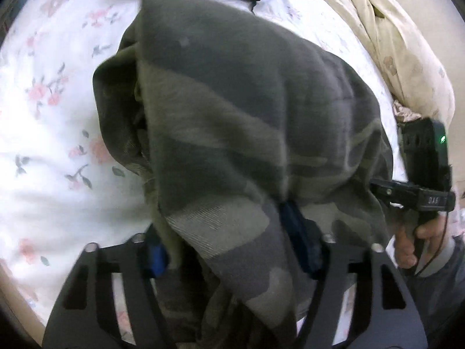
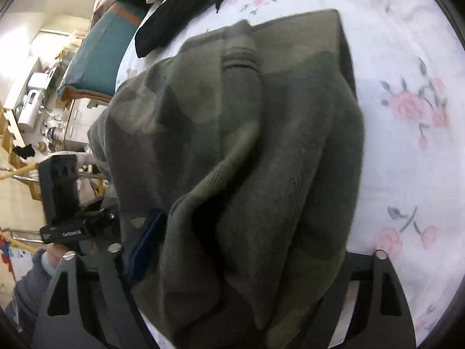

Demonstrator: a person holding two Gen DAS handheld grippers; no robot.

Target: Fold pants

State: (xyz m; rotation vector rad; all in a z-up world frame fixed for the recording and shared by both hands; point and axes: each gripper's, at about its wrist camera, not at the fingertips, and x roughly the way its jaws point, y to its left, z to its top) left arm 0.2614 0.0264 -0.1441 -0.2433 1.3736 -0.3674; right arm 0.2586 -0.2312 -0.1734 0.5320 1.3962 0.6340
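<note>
Floral bedsheet (image 1: 52, 133) underneath, camo pants (image 1: 232, 122) bunched on top, draped over both grippers. Left gripper (image 1: 229, 250) and right gripper (image 2: 232, 247) each have cloth between the fingers; can't tell whether either is clamped.

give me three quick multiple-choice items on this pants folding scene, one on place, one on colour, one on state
1. Where does the black garment lie?
A. beyond the far end of the pants
B. under the left gripper
C. on the floor

2. What colour are the pants?
A. plain red
B. green and grey camouflage
C. white with stripes

3. What lies between the left gripper's fingers?
A. nothing
B. a pillow
C. pants cloth

Answers:
1 A: the black garment sits on the floral sheet past the pants.
2 B: olive and grey patches cover them.
3 C: cloth runs down between the left gripper fingers.
</note>
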